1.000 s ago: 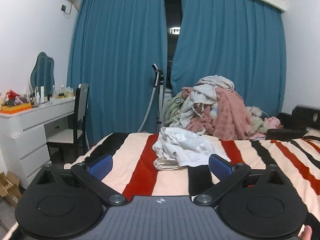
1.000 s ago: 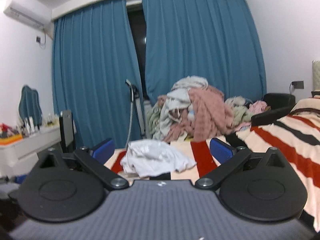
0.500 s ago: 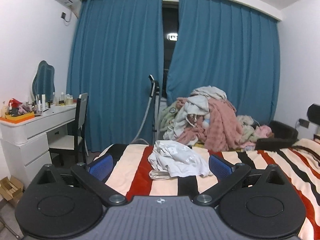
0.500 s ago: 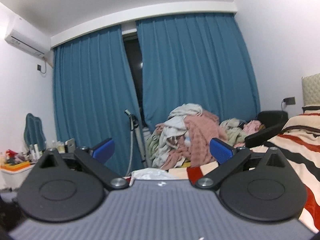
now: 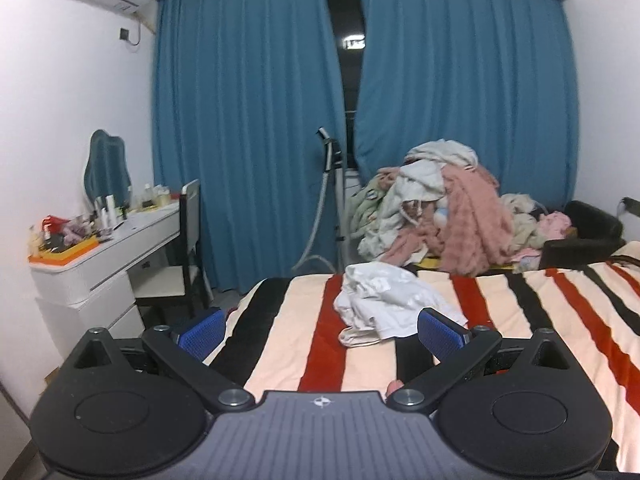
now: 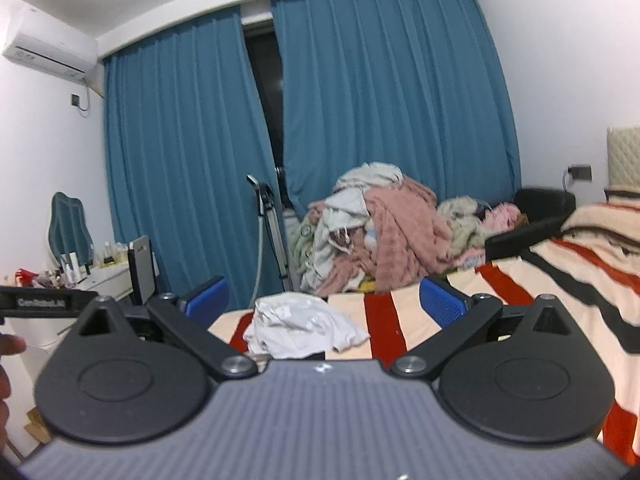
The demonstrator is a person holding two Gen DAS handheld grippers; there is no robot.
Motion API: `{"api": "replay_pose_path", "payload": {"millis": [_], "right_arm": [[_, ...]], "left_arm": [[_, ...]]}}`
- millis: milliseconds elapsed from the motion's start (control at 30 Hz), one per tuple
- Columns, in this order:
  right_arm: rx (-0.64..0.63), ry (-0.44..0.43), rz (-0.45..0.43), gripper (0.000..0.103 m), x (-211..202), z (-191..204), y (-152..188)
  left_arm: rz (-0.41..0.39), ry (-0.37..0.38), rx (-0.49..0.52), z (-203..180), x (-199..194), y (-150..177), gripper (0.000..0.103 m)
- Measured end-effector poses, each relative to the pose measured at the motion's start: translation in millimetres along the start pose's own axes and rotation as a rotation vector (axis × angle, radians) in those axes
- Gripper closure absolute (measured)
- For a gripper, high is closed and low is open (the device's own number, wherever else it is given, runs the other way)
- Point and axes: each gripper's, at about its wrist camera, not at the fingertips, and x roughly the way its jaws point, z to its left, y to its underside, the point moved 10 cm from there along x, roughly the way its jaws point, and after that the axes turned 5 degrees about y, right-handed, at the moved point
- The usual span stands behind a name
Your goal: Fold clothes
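Left gripper (image 5: pixel 320 330) spread wide, holding nothing, raised above the striped bed (image 5: pixel 520 312). Right gripper (image 6: pixel 325 300) likewise wide and empty. Just beyond, crumpled white garment (image 5: pixel 384 300) bunched on the bed near its foot edge, no clear long axis. Past the bed, heaped laundry pile (image 5: pixel 440 216) against blue curtains (image 5: pixel 248 120).
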Motion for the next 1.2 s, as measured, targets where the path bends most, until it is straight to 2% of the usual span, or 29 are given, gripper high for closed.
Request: {"api": "replay_pose_path", "payload": {"millis": [67,167,300,367,500,600,800,1000,1100,1200], "right_arm": [[0.018,-0.011,0.031,0.0,9,-2,1],[-0.022,-0.003,0.065,0.0,30,4,-3],[-0.063,0.031,0.079,0.0,56,10,-15],[-0.04,0.045,0.085,0.0,73,11,-19],[0.003,0.068,0.087,0.0,124,2,-10],[-0.013,0.081,0.071,0.0,165,-3,15],[-0.034,0.094,0.062,0.0,239,-23,101],[-0.104,0.128,0.096,0.0,305,-44,178],[-0.139,0.13,0.107,0.0,338,-42,200],[-0.151,0.126,0.107,0.0,366,-41,216]], "left_arm": [[0.018,0.009,-0.005,-3,18,-2,0.0],[0.047,0.037,-0.005,-13,61,-10,0.001],[0.089,0.065,0.016,-37,131,-24,0.001],[0.105,0.072,0.018,-47,172,-28,0.001],[0.115,0.094,-0.002,-59,249,-12,0.001],[0.146,0.125,0.013,-66,313,18,0.001],[0.263,0.105,0.086,-69,458,103,0.008],[0.202,0.092,0.19,-68,577,158,0.012],[0.219,0.073,0.274,-75,622,177,0.022],[0.226,0.053,0.288,-73,649,181,0.037]]}}
